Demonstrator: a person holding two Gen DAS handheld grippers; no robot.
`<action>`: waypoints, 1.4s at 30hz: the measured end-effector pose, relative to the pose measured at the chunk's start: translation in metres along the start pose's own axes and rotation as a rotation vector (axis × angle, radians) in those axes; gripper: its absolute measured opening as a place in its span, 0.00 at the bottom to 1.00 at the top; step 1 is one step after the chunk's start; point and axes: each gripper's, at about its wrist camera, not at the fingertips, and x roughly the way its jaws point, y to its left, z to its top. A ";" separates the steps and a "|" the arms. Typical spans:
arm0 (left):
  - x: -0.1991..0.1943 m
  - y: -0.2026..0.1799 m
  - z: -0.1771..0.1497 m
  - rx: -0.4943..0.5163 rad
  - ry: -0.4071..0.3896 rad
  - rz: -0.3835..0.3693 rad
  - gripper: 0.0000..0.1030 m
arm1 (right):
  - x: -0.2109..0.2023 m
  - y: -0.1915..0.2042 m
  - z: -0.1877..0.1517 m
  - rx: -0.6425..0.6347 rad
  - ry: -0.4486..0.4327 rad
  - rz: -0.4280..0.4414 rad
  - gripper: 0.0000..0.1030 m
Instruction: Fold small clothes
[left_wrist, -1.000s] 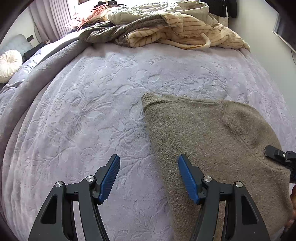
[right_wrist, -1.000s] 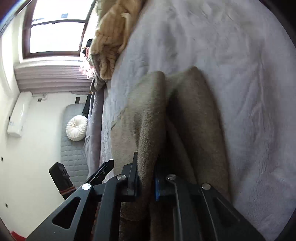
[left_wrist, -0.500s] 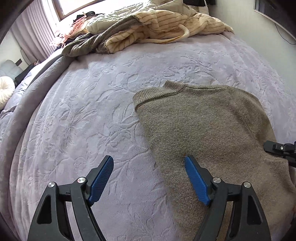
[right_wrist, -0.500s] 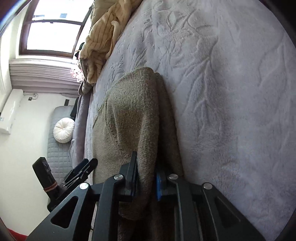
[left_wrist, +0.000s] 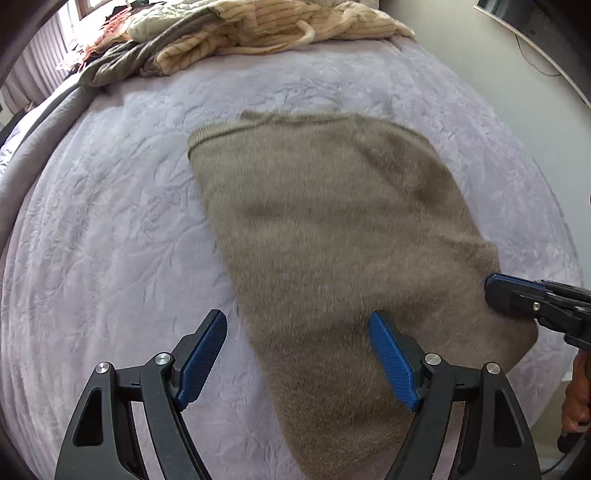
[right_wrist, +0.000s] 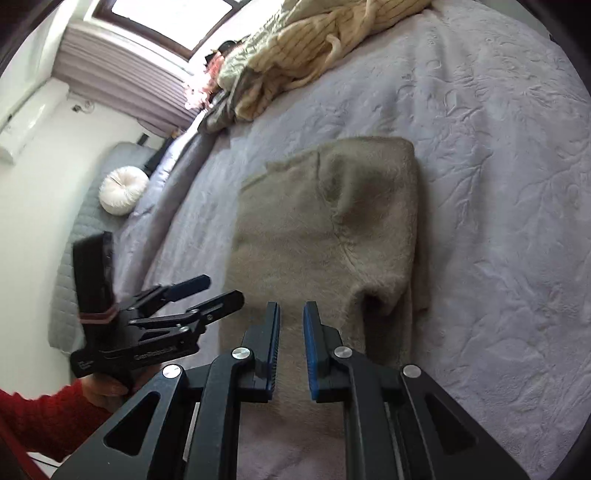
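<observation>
A folded taupe knit sweater (left_wrist: 332, 236) lies flat on the lilac bedspread (left_wrist: 110, 221); it also shows in the right wrist view (right_wrist: 325, 229). My left gripper (left_wrist: 297, 354) is open and empty, hovering over the sweater's near left edge. It shows in the right wrist view (right_wrist: 207, 291) at the left. My right gripper (right_wrist: 291, 332) stands slightly open with nothing between its blue pads, just above the sweater's near edge. Its tip shows in the left wrist view (left_wrist: 495, 291) at the sweater's right edge.
A pile of clothes, cream striped and olive (left_wrist: 258, 33), lies at the far end of the bed and shows in the right wrist view (right_wrist: 295, 51). A grey bench with a round white cushion (right_wrist: 120, 190) stands beside the bed. A window (right_wrist: 166, 18) is beyond.
My right gripper has let go of the sweater fold and opened a little; the sweater now lies flat. My left gripper has risen and shifted over the sweater, still open.
</observation>
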 end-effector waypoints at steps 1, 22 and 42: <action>0.006 0.001 -0.011 -0.010 0.015 0.002 0.78 | 0.008 -0.009 -0.010 0.007 0.015 -0.046 0.14; -0.003 0.026 -0.074 -0.081 0.070 -0.020 0.85 | -0.021 -0.011 -0.067 0.018 0.062 -0.158 0.03; -0.011 0.056 -0.090 -0.139 0.128 -0.046 0.85 | -0.020 -0.020 -0.069 0.066 0.077 -0.190 0.03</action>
